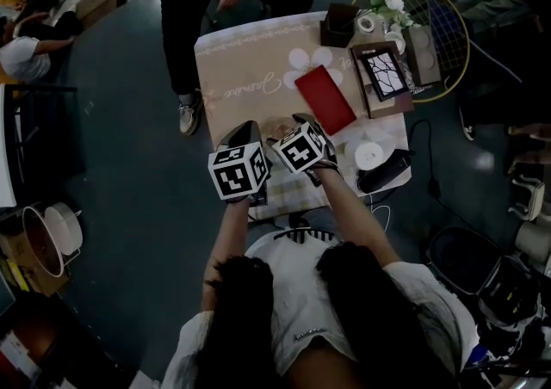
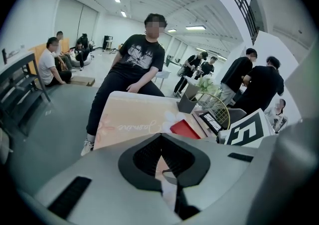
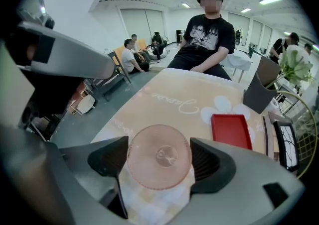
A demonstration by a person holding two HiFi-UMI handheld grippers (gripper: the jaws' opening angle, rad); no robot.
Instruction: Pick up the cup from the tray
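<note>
A pink translucent cup (image 3: pixel 159 156) lies between my right gripper's jaws with its round base turned toward the camera. The right gripper (image 3: pixel 160 165) is shut on the cup, a dark pad (image 3: pixel 209 162) pressing each side. In the head view the cup (image 1: pixel 275 128) shows as a pale pink patch over the table's near end, between the two marker cubes. The red tray (image 1: pixel 326 99) lies bare on the cloth further out, beyond the right gripper (image 1: pixel 303 123). My left gripper (image 1: pixel 244 138) hangs beside it, jaws closed together on nothing (image 2: pixel 160 142).
A peach flowered cloth covers the table (image 1: pixel 245 69). A person (image 3: pixel 207 40) sits at its far end. A dark box with white flowers (image 1: pixel 341 24), a framed picture (image 1: pixel 382 75), a gold wire basket (image 1: pixel 443 30) and a white roll (image 1: pixel 369 155) crowd the right side.
</note>
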